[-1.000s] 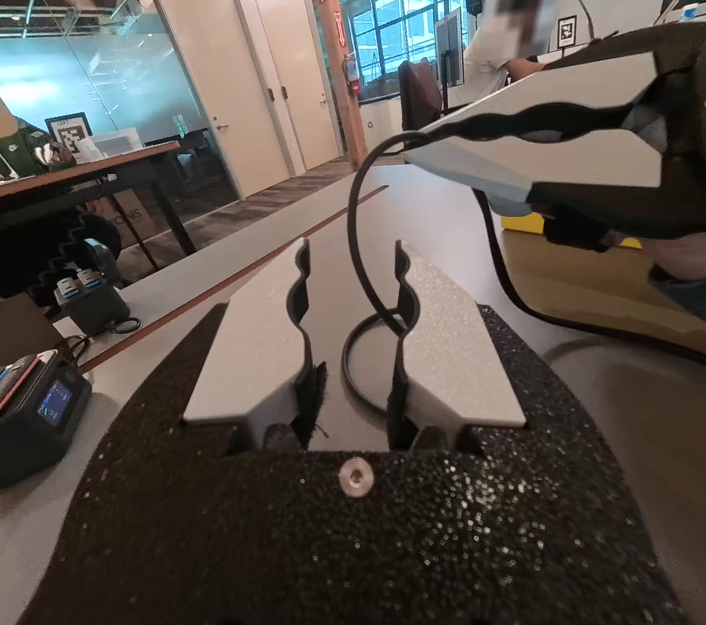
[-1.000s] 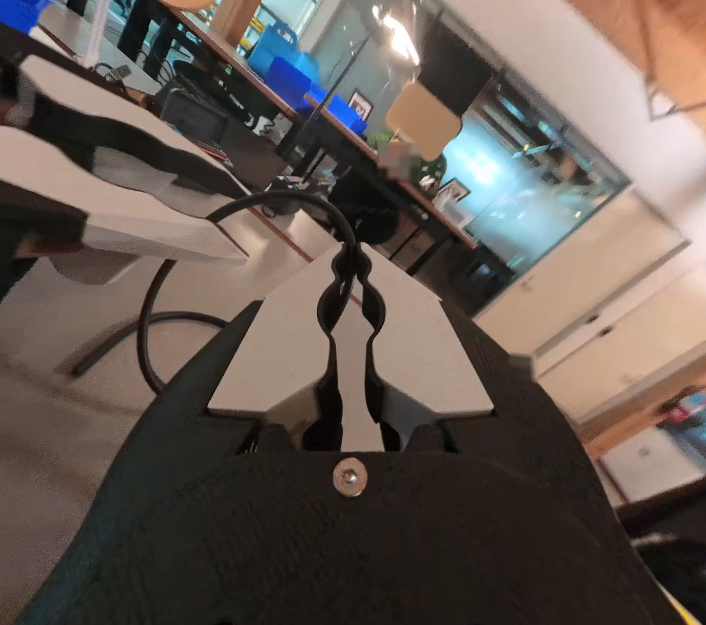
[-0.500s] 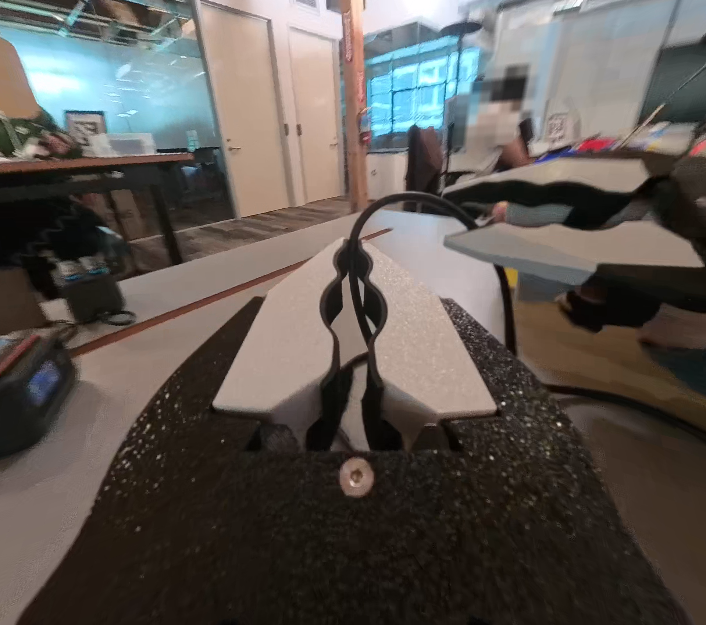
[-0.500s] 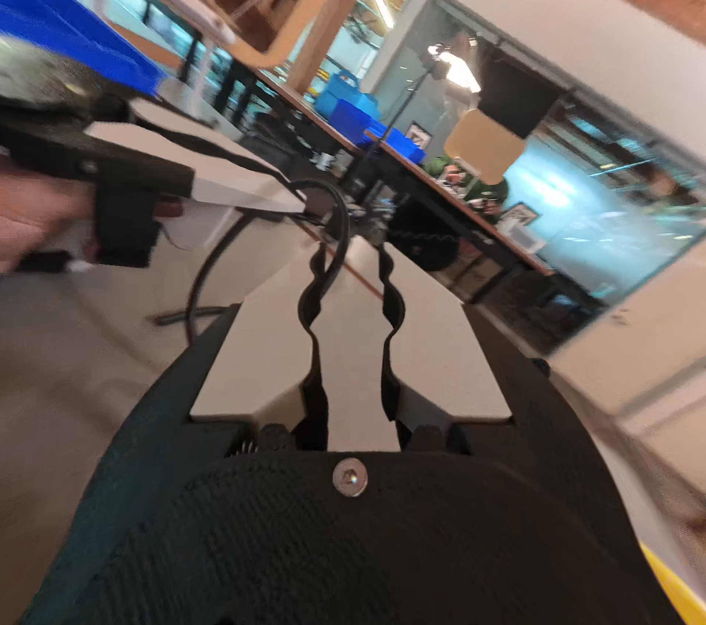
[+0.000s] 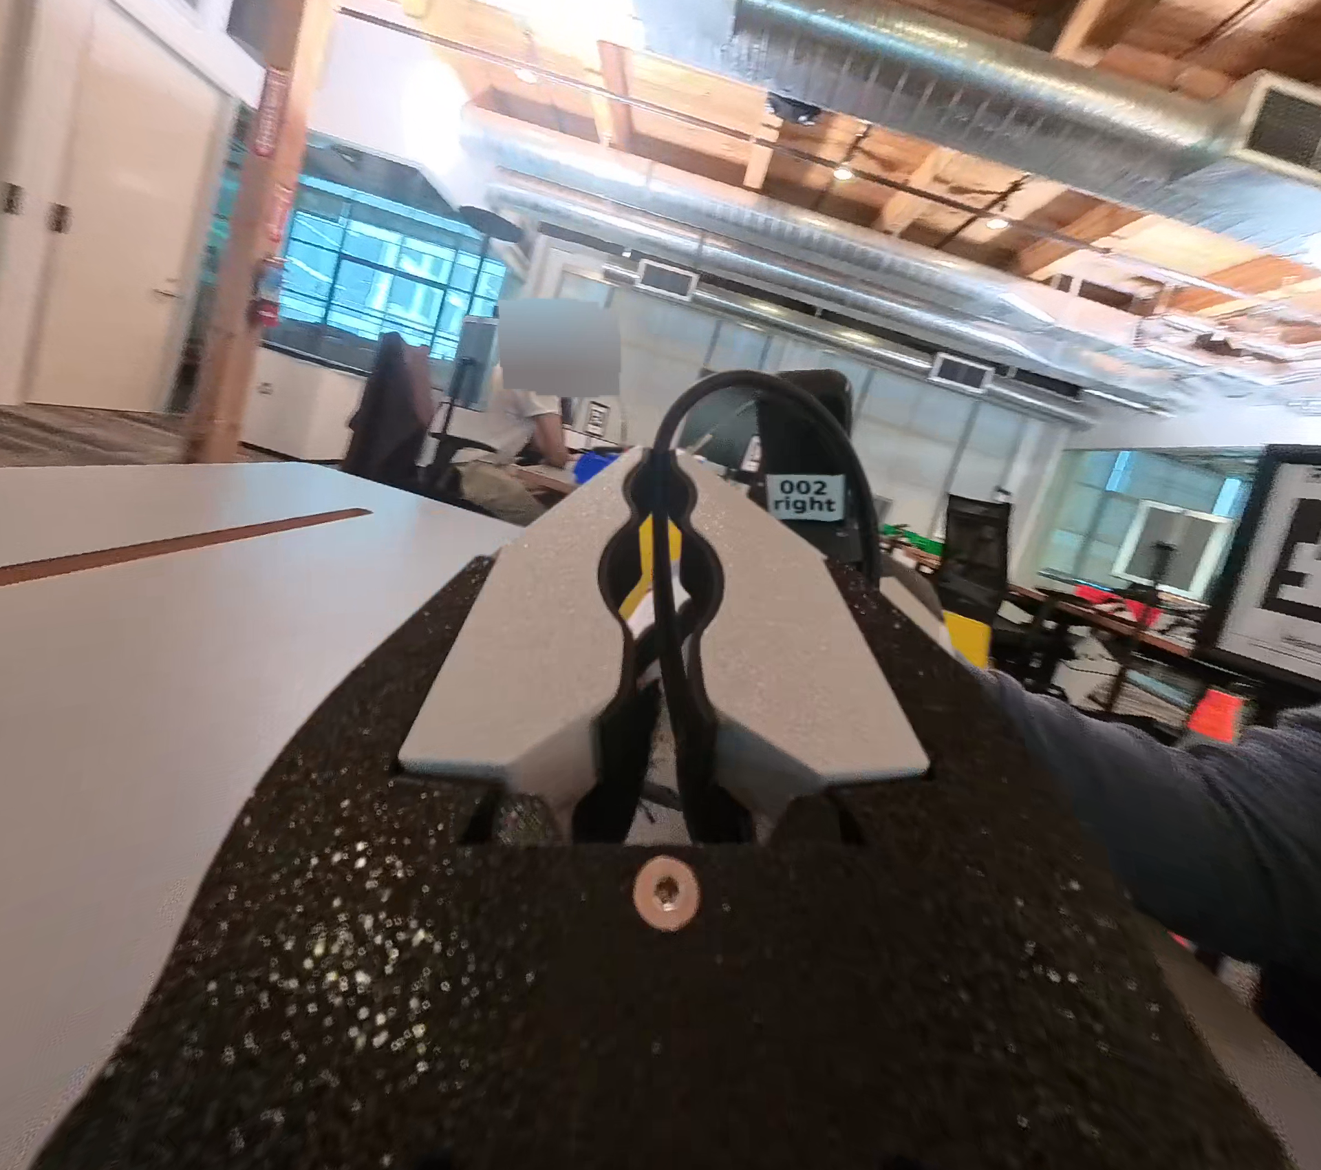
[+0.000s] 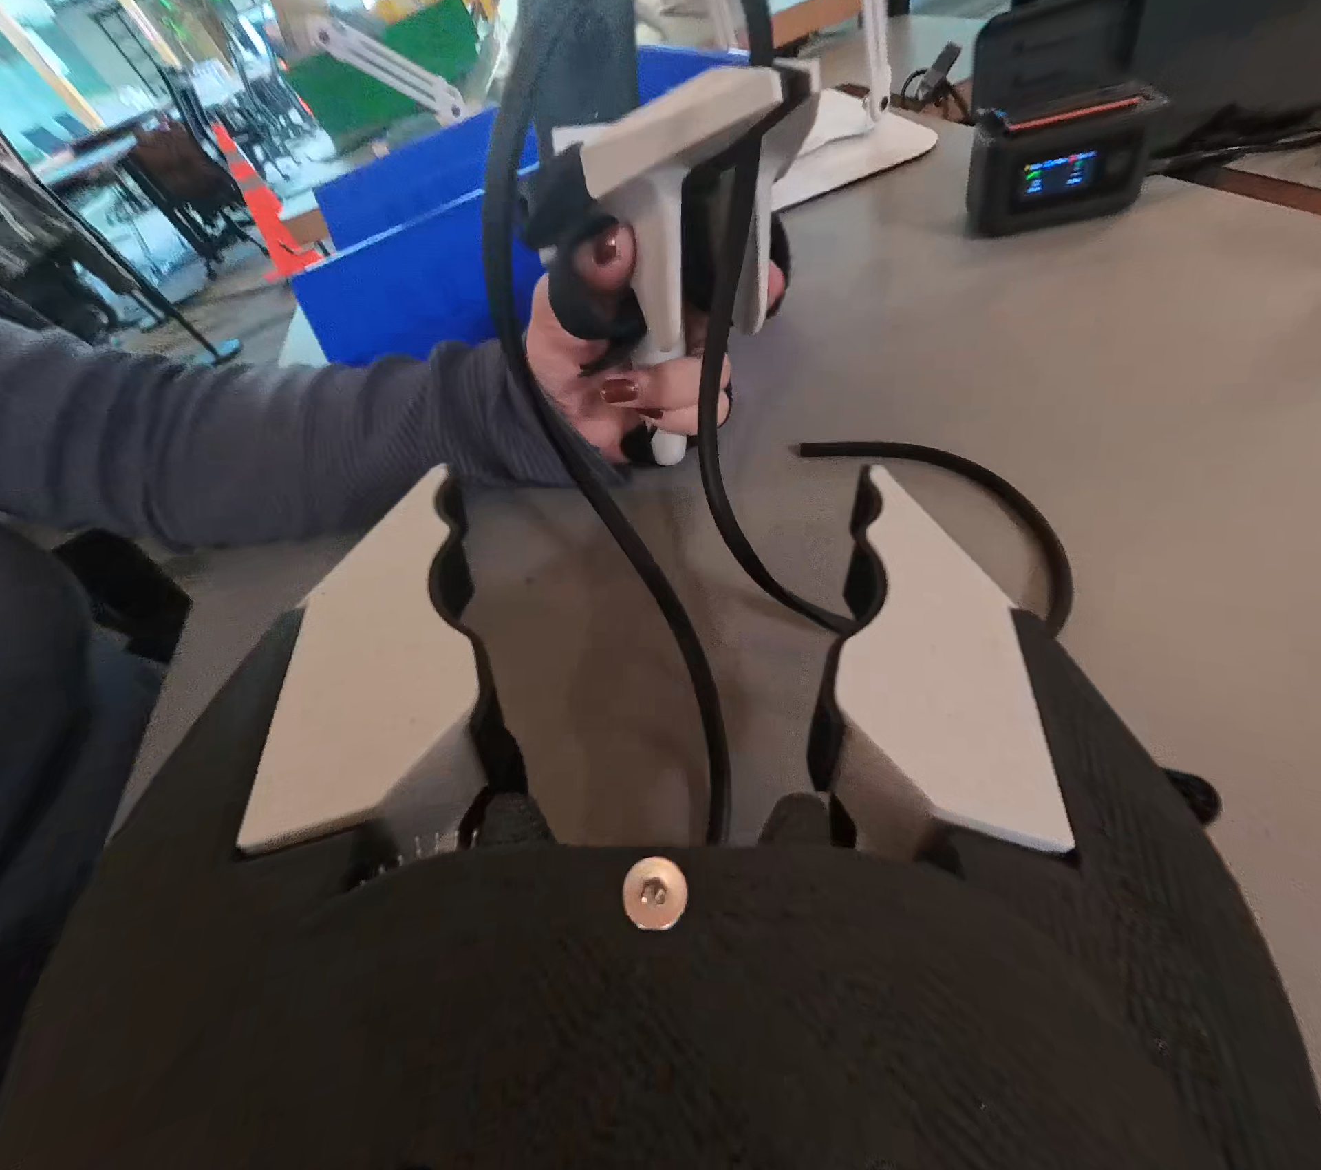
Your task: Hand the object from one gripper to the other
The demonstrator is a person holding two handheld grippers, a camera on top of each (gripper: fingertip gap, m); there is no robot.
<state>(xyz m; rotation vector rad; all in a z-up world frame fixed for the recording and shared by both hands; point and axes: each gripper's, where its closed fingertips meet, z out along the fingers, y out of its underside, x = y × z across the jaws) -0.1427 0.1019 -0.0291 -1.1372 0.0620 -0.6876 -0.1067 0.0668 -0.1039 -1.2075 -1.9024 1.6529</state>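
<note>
Black cable (image 6: 722, 420) hanging from the closed left gripper (image 5: 661, 478).
Right gripper (image 6: 657, 621) is gaping empty; it should be withdrawing without snagging the loop.

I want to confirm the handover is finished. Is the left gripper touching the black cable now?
Touching. In the left wrist view the left gripper has its jaws closed on the black cable, which arches out above the fingertips.

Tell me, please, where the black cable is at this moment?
The black cable is clamped between the left gripper's fingers, arching over their tips; in the right wrist view it hangs down between the open right gripper's fingers toward the grey table.
</note>
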